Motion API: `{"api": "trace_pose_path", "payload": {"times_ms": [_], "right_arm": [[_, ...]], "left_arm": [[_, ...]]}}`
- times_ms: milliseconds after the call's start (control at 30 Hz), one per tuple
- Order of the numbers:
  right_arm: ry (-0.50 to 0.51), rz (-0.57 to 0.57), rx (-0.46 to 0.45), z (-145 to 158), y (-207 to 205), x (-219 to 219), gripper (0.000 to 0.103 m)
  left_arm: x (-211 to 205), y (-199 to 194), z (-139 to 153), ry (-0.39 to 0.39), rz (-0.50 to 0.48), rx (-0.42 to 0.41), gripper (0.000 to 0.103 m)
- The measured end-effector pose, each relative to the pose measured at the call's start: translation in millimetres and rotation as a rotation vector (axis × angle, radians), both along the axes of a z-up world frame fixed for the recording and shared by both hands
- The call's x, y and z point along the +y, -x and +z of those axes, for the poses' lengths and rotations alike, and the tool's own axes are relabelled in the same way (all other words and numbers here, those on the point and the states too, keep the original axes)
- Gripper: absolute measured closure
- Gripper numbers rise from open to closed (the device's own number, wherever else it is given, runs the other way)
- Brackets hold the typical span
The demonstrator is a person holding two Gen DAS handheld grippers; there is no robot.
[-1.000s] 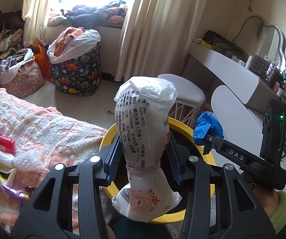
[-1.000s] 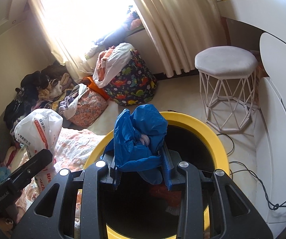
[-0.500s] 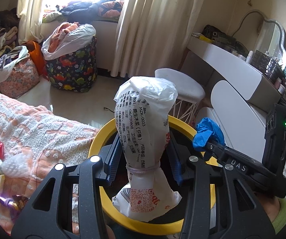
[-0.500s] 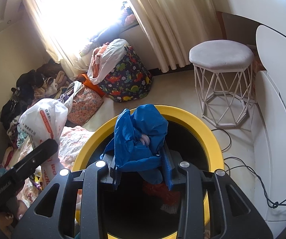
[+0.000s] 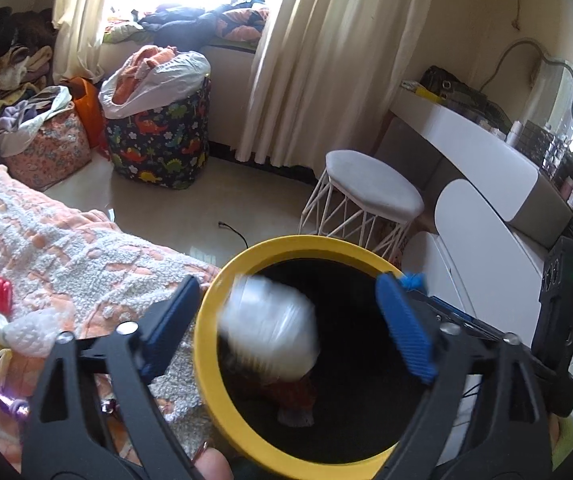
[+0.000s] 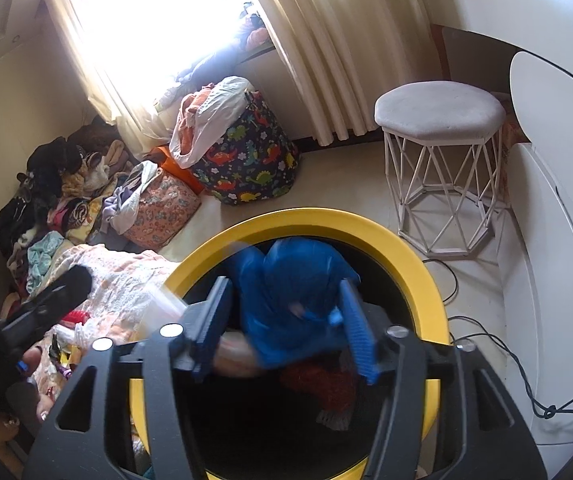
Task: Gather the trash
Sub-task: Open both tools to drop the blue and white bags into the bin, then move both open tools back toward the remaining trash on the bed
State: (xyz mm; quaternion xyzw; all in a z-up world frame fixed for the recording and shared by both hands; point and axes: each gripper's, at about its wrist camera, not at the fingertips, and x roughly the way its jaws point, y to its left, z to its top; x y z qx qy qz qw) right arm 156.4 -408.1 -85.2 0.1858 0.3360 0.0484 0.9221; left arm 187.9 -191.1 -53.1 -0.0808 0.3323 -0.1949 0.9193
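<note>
left tool wide, white bag freed | right tool just opening, blue bag loose | risk: bag snags pad, misses yellow bin

Round yellow-rimmed trash bin sits on floor, right of bed with peach-and-white fuzzy blanket. White plastic bag and crumpled blue plastic bag in bin mouth. White wire-legged stool behind bin, white curved desk to its right.

Black hand-held gripper frames, blue ribbed pads, silver screws.
</note>
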Motion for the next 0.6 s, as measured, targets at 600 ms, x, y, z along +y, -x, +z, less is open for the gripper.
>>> {"api": "trace_pose_path", "payload": {"times_ms": [600], "right_arm": [[0.042, 0.041, -0.121, 18, 14, 21, 0.026]], "left_arm": [[53, 27, 14, -0.001, 0.114, -0.030, 0.011]]}}
